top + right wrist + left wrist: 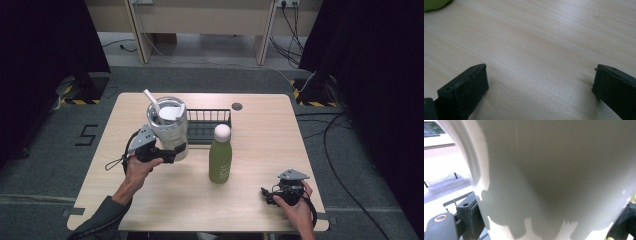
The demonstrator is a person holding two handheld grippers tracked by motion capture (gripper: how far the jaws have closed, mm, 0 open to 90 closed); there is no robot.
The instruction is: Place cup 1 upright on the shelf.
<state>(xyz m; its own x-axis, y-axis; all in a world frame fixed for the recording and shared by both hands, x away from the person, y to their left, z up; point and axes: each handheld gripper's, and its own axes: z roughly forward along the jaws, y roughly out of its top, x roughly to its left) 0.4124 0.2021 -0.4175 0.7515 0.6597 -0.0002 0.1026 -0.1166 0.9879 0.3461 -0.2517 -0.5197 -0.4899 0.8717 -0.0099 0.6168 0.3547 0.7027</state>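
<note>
High view shows the left gripper [172,151] clamped on the lower body of a white tumbler [169,129], held tilted over the table [150,200], just in front of the black wire rack [207,125] that sits near the far edge. A straw [151,101] sticks up from its lid. Left gripper view has the tumbler's pale wall [554,177] wedged between the two black jaws, one pressing each side. A green bottle [220,155] with a white cap stands upright near the table's middle. The right gripper [272,194] rests near the front right corner, jaws spread wide over bare wood [536,62], well apart from the bottle.
</note>
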